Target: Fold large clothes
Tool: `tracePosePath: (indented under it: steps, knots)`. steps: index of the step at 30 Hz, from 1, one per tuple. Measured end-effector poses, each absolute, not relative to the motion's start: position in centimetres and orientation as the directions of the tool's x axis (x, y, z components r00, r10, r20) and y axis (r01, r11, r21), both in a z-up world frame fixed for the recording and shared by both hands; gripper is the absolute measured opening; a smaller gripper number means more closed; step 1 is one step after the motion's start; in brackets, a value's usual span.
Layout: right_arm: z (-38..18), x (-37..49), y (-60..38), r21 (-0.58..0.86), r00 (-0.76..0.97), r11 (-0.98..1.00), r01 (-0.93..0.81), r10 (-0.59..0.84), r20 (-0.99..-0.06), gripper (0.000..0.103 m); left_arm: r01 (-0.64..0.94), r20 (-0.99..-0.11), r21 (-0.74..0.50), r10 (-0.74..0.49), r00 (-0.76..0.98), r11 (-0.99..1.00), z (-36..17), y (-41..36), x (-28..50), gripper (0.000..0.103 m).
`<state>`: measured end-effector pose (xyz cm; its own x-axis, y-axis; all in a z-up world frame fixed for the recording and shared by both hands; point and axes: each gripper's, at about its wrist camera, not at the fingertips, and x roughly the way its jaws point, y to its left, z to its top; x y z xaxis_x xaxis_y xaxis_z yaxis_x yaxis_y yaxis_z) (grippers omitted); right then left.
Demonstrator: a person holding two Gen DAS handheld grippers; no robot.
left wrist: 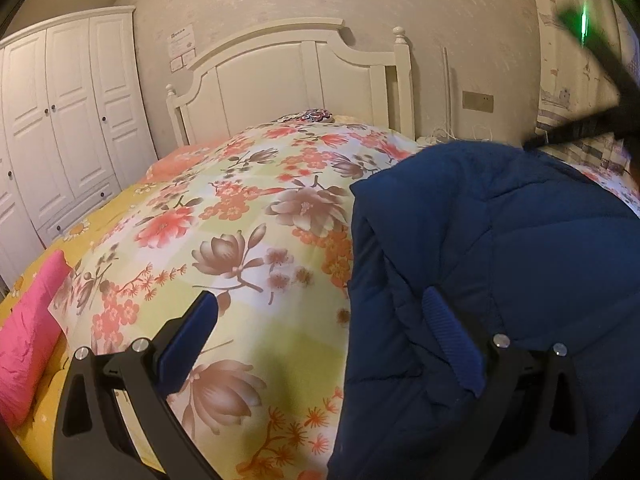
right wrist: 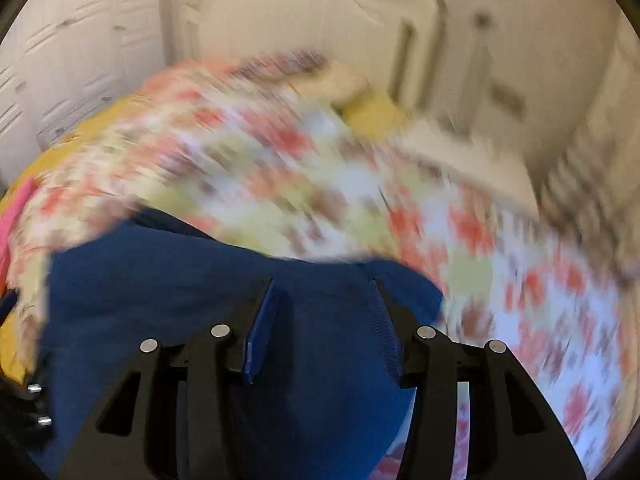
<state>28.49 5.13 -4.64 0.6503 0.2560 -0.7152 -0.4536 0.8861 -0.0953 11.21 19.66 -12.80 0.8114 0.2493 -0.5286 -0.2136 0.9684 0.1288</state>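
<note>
Navy jacket (left wrist: 500,240) on floral quilt (left wrist: 248,208); wall notice (left wrist: 182,40) unreadable.

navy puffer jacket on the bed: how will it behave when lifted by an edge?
The navy puffer jacket looks quilted and padded, so it is probably floppy yet bulky, and folds may spring open. Its smooth shell may slip between the pads. It lies on a soft floral duvet, so pushing may drag the bedding too. The left gripper is open beside it.
</note>
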Motion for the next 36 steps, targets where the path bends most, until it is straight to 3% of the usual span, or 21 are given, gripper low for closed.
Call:
tracePosePath:
  steps: [3, 5, 7, 9, 14, 19, 26, 28, 31, 36]
  knots:
    - [-4.0, 26.4, 9.6, -0.155, 0.613, 0.799, -0.581, 0.304, -0.729, 0.047, -0.219, -0.526, 0.124, 0.251, 0.812, 0.968, -12.8, 19.6, 11.0, 0.101]
    - [-7.7, 27.3, 12.6, -0.229, 0.553, 0.76, -0.609, 0.2, -0.809, 0.047, -0.223, -0.525, 0.125, 0.256, 0.812, 0.967, -12.8, 19.7, 11.0, 0.101]
    - [-9.3, 27.9, 13.8, -0.268, 0.544, 0.75, -0.605, 0.144, -0.826, 0.048, -0.242, -0.529, 0.121, 0.269, 0.805, 0.963, -12.8, 20.0, 11.0, 0.101]
    - [-8.4, 28.2, 14.2, -0.269, 0.533, 0.754, -0.599, 0.125, -0.837, 0.048, -0.224, -0.55, 0.089, 0.236, 0.801, 0.97, -13.1, 20.4, 11.2, 0.101]
    - [-5.0, 25.9, 15.4, -0.212, 0.55, 0.734, -0.645, 0.254, -0.795, 0.048, -0.223, -0.544, 0.082, 0.231, 0.807, 0.971, -13.1, 20.4, 11.0, 0.101]
    - [-10.0, 26.5, 18.7, -0.273, 0.507, 0.688, -0.672, 0.159, -0.847, 0.048, -0.297, -0.539, 0.094, 0.299, 0.787, 0.95, -11.8, 20.9, 8.7, 0.101]
    - [-10.2, 26.7, 17.9, -0.224, 0.489, 0.712, -0.666, 0.19, -0.851, 0.048, -0.192, -0.447, 0.054, 0.196, 0.873, 0.98, -8.0, 21.2, 1.0, 0.101]
    - [-10.2, 26.7, 17.8, -0.228, 0.498, 0.714, -0.662, 0.192, -0.846, 0.048, -0.139, -0.472, 0.085, 0.163, 0.867, 0.987, -8.6, 20.1, 0.6, 0.101]
    - [-9.9, 26.5, 17.6, -0.215, 0.501, 0.725, -0.655, 0.202, -0.842, 0.048, -0.124, -0.564, 0.205, 0.221, 0.796, 0.971, -12.3, 18.8, 2.6, 0.101]
    - [-8.1, 25.3, 17.6, -0.194, 0.495, 0.721, -0.666, 0.231, -0.838, 0.048, -0.121, -0.593, 0.203, 0.22, 0.775, 0.972, -13.2, 18.7, 3.1, 0.101]
